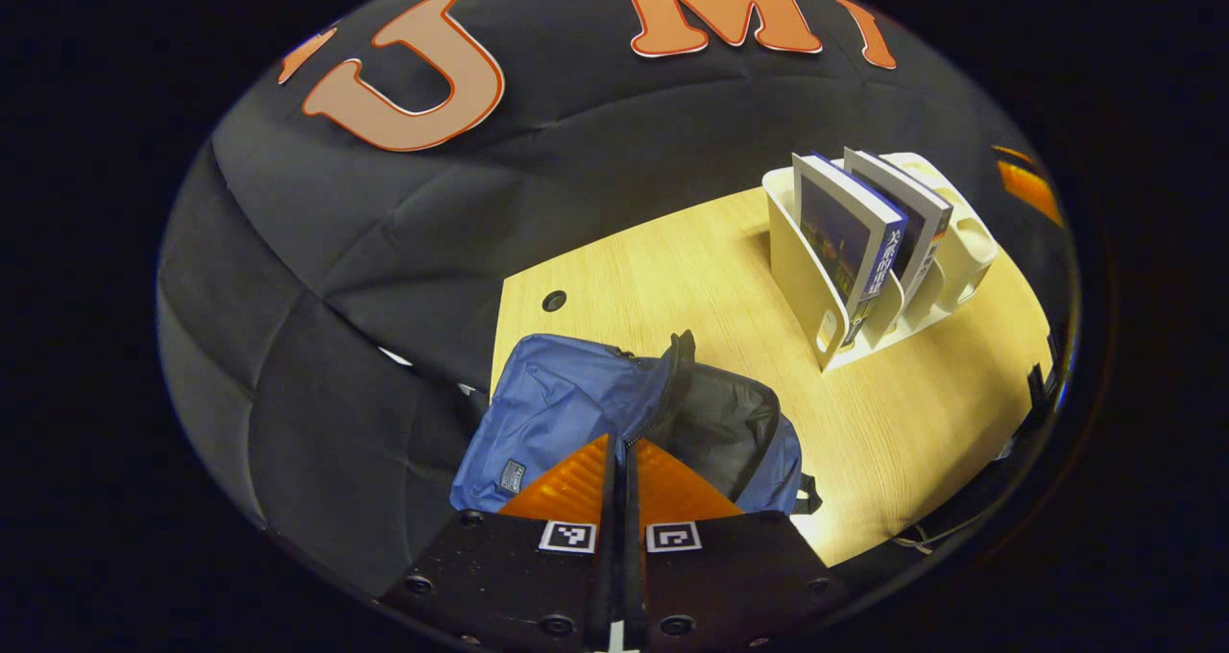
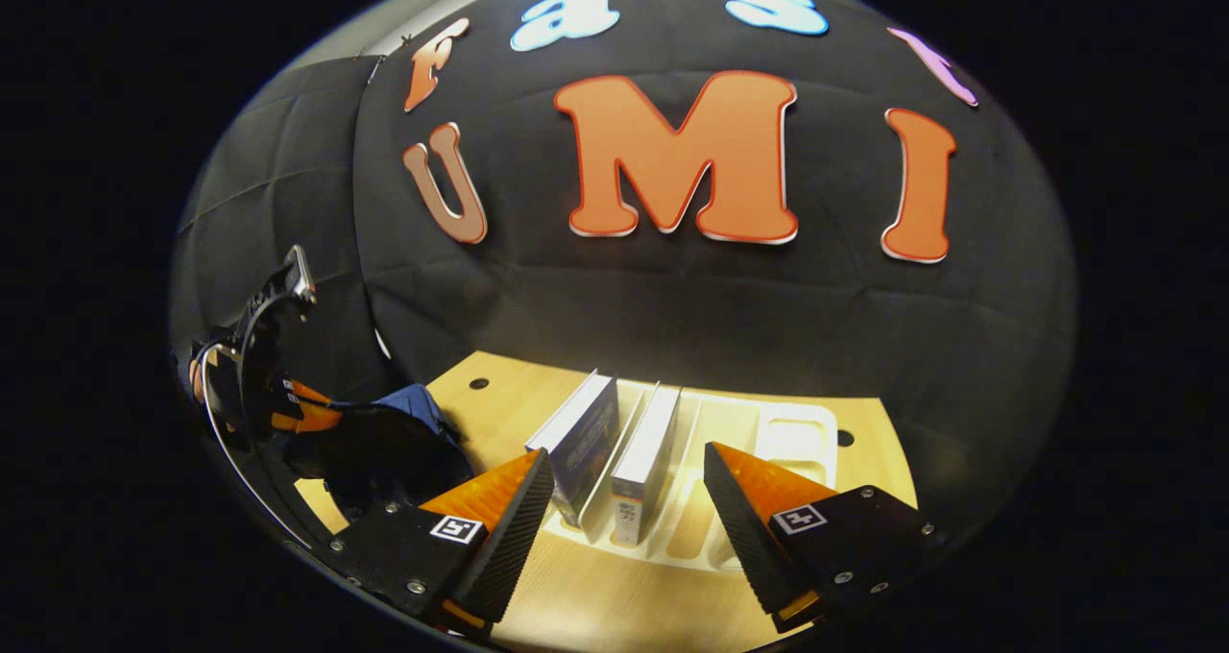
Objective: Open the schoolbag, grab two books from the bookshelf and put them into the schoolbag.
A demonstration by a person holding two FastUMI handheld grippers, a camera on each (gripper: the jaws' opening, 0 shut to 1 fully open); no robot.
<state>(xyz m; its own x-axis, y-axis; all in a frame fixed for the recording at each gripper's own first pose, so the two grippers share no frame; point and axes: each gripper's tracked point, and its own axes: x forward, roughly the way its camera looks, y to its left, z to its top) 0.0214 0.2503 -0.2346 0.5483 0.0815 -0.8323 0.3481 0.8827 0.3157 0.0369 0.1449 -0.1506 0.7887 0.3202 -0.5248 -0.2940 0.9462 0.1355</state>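
We noted blue fabric schoolbag unzipped on wooden table, black lining exposed. Two books upright in white plastic bookshelf. Left gripper jaws closed, empty; right gripper jaws wide.

I am working in a recording booth got up as a study desk, not a lived-in room. Quilted black cloth hangs as the wall close behind and beside the table, shutting off all else. The table is pale wood-grain laminate with round cable holes near its back edge, the kind found on office desks. On it I see a white plastic bookshelf with upright dividers holding two books, and a blue schoolbag lying open. Lighting falls from above onto the tabletop, while the cloth stays dark.
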